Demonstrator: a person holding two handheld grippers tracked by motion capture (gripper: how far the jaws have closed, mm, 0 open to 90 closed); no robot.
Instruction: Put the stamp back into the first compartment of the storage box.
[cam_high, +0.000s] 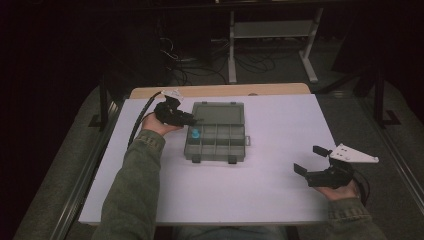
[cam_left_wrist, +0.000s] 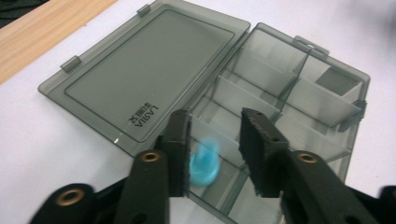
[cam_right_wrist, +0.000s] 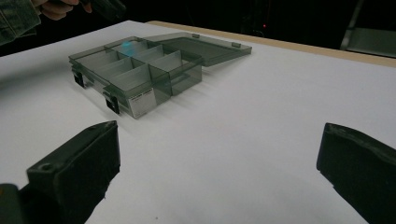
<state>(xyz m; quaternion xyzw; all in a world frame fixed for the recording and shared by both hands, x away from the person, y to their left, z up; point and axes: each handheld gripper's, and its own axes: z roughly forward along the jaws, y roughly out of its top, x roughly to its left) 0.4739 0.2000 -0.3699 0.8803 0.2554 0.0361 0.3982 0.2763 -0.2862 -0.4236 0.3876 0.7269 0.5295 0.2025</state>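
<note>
A smoky grey compartment box (cam_high: 215, 159) lies open on the white table, its lid (cam_high: 218, 112) flat behind it. My left gripper (cam_high: 192, 120) hovers over the box's left compartments. Between its jaws a small blue piece (cam_left_wrist: 204, 165) shows blurred: it lies against the left pad (cam_left_wrist: 180, 140), with a clear gap to the other pad. From above, the blue piece (cam_high: 195, 134) shows in a left compartment. My right gripper (cam_high: 310, 159) rests at the table's right, jaws wide apart with nothing between them. In the right gripper view, the box (cam_right_wrist: 140, 100) sits far ahead of that gripper (cam_right_wrist: 219, 130).
The white sheet (cam_high: 270, 200) covers the table, and a wooden strip (cam_high: 220, 90) shows along its far edge. A white desk frame (cam_high: 272, 30) and cables stand on the dark floor behind. The box's other compartments (cam_left_wrist: 299, 88) look bare.
</note>
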